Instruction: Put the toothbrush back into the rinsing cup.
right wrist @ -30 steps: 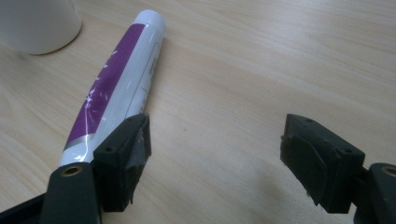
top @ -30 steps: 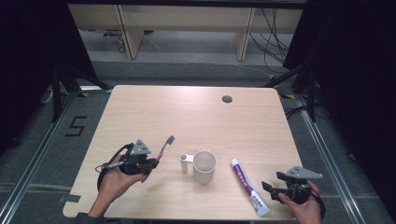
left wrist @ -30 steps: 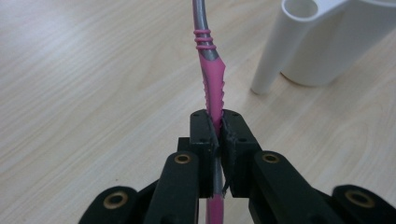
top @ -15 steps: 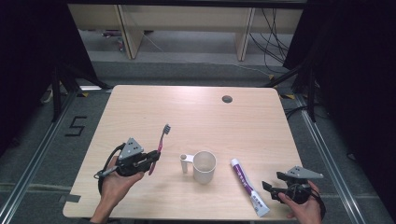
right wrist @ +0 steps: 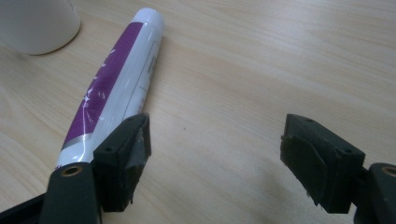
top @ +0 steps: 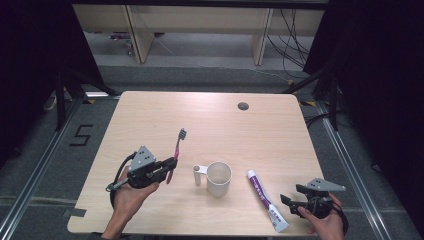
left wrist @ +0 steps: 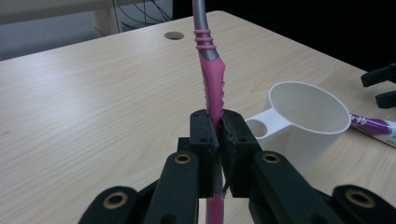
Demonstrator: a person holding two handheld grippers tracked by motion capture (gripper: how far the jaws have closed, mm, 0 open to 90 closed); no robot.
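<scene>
The toothbrush (top: 175,153) is clamped by its lower handle in the left gripper (top: 170,165) at the near-left part of the table (top: 210,115) in the high view. The person's left hand (top: 131,187) comes up from the bottom edge with the forearm angled slightly rightward, the gripper lying low and pointing right toward the white cup (top: 218,178). The brush rises up and away from the jaws, bristle head at the far end, pink handle with a darker neck. The cup stands just right of the gripper, its handle turned left. A toothpaste tube (top: 265,199) lies flat to the right of the cup, cap end toward it. The right hand (top: 325,220) sits at the near-right corner, holding the right gripper (top: 289,201) close beside the tube's lower end, jaws pointed left.

In the left gripper view, the two black jaws are pressed tight on the toothbrush (left wrist: 211,88), gripping its ribbed pink handle; the shaft stands nearly upright and turns grey above a ringed band. The cup (left wrist: 306,122) stands just right, handle toward the jaws.

In the right gripper view, the jaws are spread wide with bare wood between them, holding nothing. The tube (right wrist: 114,88), white with a purple panel, lies just outside the left jaw, running up toward the cup (right wrist: 39,23).
</scene>
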